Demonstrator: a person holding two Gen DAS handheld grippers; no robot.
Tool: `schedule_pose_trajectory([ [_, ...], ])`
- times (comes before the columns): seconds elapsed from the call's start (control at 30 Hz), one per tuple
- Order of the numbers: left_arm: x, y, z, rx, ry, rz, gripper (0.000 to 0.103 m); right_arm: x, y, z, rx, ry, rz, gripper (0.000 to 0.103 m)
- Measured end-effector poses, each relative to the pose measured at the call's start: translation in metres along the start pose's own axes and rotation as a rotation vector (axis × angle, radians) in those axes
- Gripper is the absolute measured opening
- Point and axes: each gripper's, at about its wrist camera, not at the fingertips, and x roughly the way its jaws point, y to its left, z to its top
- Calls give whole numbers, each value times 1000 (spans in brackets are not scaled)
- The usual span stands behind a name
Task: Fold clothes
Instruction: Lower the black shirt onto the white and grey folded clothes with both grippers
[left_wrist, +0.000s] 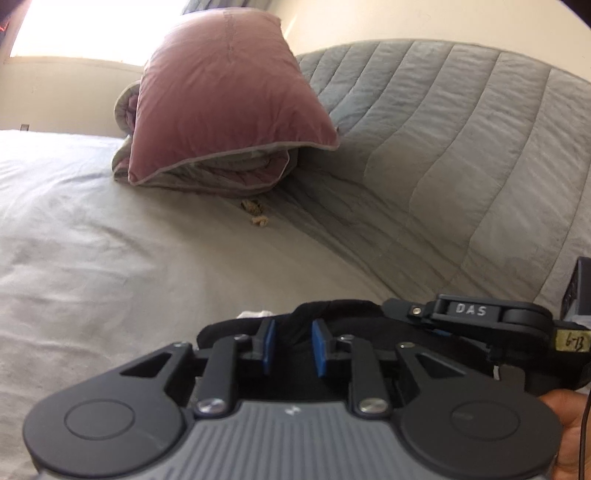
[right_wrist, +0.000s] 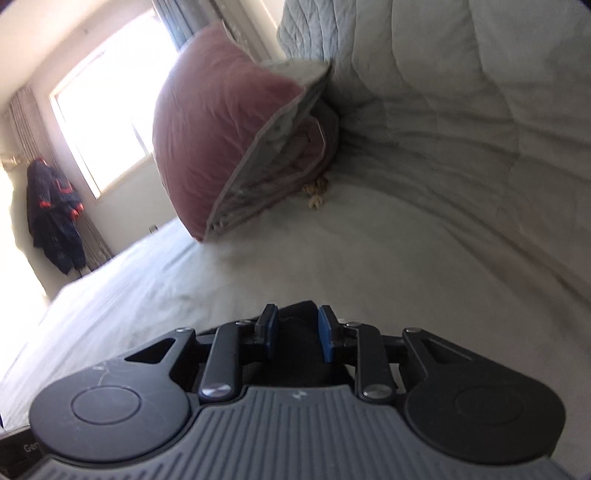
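Both your grippers are low at the near edge of the pale bed sheet (left_wrist: 92, 258), left gripper (left_wrist: 292, 343) and right gripper (right_wrist: 295, 332) each part spread around the black fabric garment (left_wrist: 332, 314) bunched between them, pinch unclear, neither nearer.

Below the left claw (left_wrist: 293, 345), the black garment (left_wrist: 332, 314) is mostly hidden by the claw's body; whether the pads press it cannot be told. The right claw (right_wrist: 297, 334) hides its black cloth (right_wrist: 295, 354) likewise. Far beyond both claws, small tan bits (left_wrist: 256, 212) by the folded quilt (left_wrist: 229, 110) are too small to identify.
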Motion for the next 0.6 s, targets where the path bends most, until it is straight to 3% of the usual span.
schedule_pose_trajectory([
  [0.17, -23, -13, 5, 100, -39, -68, 38, -42, 14, 5, -75, -72, 35, 26],
  [0.27, -31, -18, 0, 159, -20, -108, 41, -59, 19, -1, -105, -80, 52, 26],
  [0.43, -36, -28, -20, 282, 14, -122, 41, -61, 15, -19, -106, -48, 42, 26],
  [0.6, -31, -35, -26, 321, 67, -103, 41, -51, 4, -33, -52, 10, -11, 27],
])
